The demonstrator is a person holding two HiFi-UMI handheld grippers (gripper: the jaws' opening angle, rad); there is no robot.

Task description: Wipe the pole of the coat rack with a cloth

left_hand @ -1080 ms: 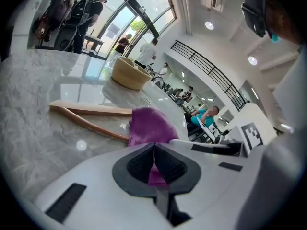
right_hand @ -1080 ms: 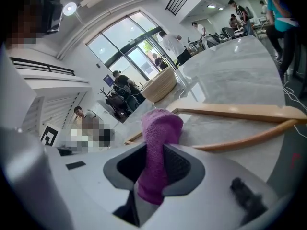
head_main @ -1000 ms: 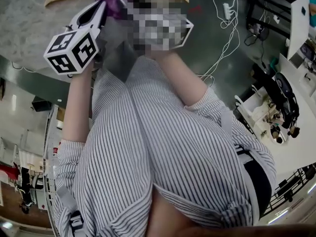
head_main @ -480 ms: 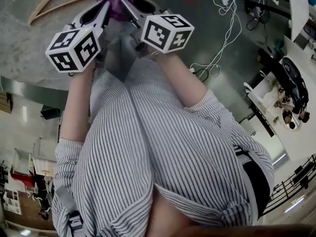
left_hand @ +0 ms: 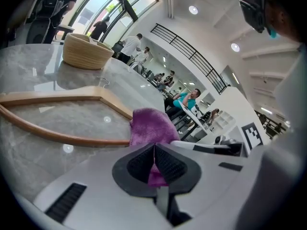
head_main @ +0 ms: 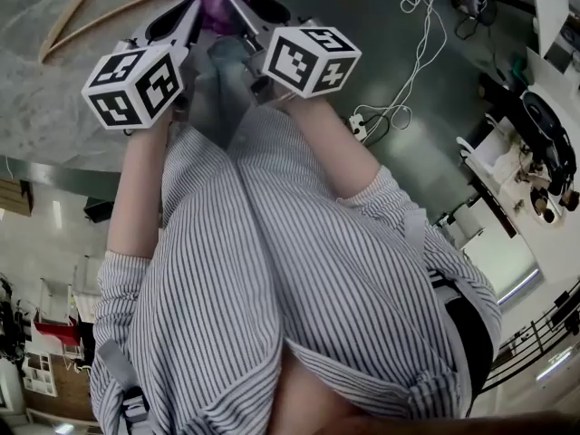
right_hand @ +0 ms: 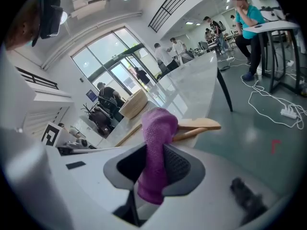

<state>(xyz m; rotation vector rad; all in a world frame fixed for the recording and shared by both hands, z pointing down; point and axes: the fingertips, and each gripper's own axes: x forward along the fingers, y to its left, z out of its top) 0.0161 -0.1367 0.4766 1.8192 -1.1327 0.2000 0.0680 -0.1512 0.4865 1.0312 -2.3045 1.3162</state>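
Wiping isn't under way yet, imo: no coat rack pole is showing in any view. L gripper [left_hand: 154, 150] is clamping the purple cloth [left_hand: 149, 126], and R gripper [right_hand: 152, 153] is pinching it too. The cloth's long axis is running along R jaws, its end poking past the tips toward the wooden hanger [left_hand: 53, 98].

**No lettering to read**

You have no words, numbers or brand names to read here. The cube [head_main: 136, 84] on your left gripper [head_main: 190, 12] and the cube [head_main: 311, 59] on your right gripper [head_main: 237, 7] carry only black-and-white square markers.
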